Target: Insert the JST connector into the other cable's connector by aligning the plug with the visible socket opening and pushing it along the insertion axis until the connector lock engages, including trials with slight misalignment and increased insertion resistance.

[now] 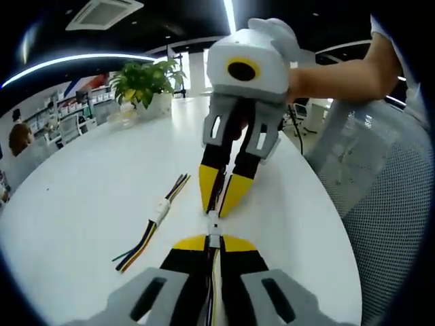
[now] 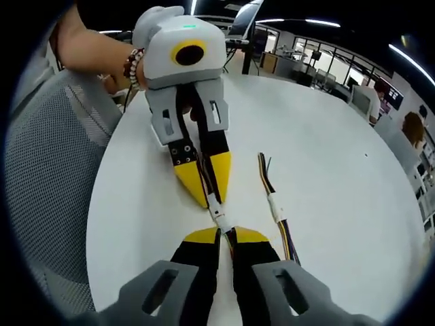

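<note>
The left gripper (image 1: 213, 239) clamps a cable whose white plug (image 1: 214, 231) juts from its tips. Facing it tip to tip, the right gripper (image 1: 222, 197) pinches the socket (image 2: 221, 222) cable. A spare cable (image 1: 158, 219) lies beside them on the table (image 1: 95, 176); a plant (image 1: 144, 81) stands beyond.

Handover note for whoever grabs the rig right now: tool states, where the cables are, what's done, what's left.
Left tool: shut on its cable, white connector sticking out of the tips.
Right tool: shut on the other cable, its connector meeting the white connector at the tips.
Both tools face each other tip to tip over the white table, the connectors between them.
A spare joined cable pair lies loose on the table beside them.
Done: both cables gripped, ends brought together in line.
Cannot tell whether the lock has engaged.
Left: push along the axis until it latches, then check.
</note>
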A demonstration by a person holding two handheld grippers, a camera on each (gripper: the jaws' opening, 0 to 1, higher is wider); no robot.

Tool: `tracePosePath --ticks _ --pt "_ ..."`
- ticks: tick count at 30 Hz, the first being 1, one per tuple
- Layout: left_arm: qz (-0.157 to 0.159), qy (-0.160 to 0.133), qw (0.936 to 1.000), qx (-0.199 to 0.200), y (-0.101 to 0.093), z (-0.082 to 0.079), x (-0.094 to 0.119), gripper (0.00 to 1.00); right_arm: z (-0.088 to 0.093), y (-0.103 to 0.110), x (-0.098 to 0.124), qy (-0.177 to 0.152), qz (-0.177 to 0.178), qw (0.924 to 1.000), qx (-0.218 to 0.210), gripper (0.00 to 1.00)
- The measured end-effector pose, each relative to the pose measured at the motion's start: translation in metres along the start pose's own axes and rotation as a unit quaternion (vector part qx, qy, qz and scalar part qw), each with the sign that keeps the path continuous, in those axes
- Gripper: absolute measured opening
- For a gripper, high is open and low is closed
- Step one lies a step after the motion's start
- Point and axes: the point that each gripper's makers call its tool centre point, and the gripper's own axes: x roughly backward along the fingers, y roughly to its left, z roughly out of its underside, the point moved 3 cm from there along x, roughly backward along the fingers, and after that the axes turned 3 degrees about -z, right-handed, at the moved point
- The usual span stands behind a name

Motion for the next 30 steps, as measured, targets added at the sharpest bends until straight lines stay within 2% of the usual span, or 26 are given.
tracePosePath --ticks 16,21,30 --pt "-0.002 0.001 1.0 -0.004 0.001 -0.0002 -0.0001 0.0 -0.0036 -0.0008 -0.0008 -0.005 0.002 0.9997 -0.023 0.03" --pt "-0.002 0.001 1.0 0.002 0.0016 0.0 -0.0005 0.0 -0.0028 -0.0012 -0.0022 0.003 0.003 0.9996 -0.029 0.03" --pt "0.0 -0.001 1.0 0.007 0.0021 -0.0003 -0.0015 0.0 -0.0025 -0.0002 -0.0022 0.005 0.006 0.9999 -0.007 0.04"
